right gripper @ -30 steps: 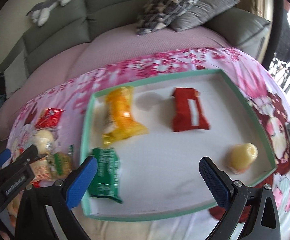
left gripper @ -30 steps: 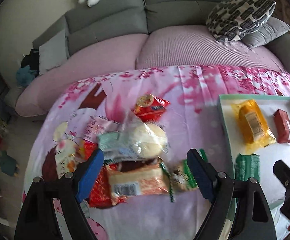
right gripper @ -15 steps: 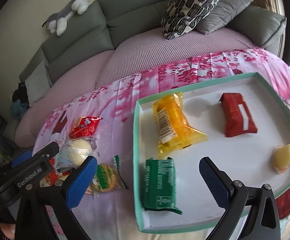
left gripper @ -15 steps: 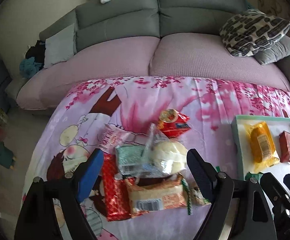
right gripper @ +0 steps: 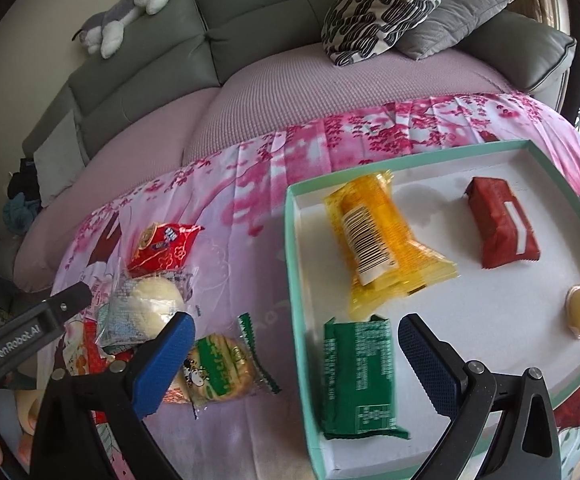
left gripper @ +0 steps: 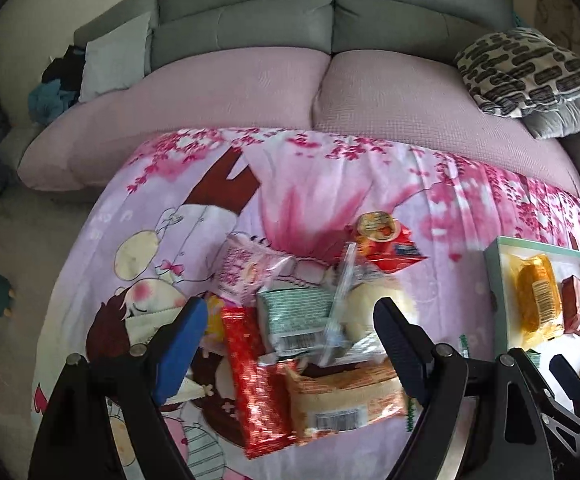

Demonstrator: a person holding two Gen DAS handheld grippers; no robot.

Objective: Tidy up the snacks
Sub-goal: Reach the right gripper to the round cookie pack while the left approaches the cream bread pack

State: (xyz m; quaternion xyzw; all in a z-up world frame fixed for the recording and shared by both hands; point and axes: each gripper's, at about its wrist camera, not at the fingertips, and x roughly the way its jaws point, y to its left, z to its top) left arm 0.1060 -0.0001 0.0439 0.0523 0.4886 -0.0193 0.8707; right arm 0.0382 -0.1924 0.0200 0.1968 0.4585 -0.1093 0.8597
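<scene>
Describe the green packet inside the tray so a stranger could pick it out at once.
Start at the shallow white tray with a mint-green rim on the pink floral cloth. The dark green rectangular foil packet lies in its near left corner, just below the yellow wrapped snack. It is the only green item in the tray; the green-printed biscuit pack lies outside.

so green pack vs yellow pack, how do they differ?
The green pack lies at the near edge of the tray; the yellow pack lies farther in. The green pack is opaque and flat; the yellow pack is see-through, bulkier, barcode up. Both are sealed and inside the tray.
</scene>
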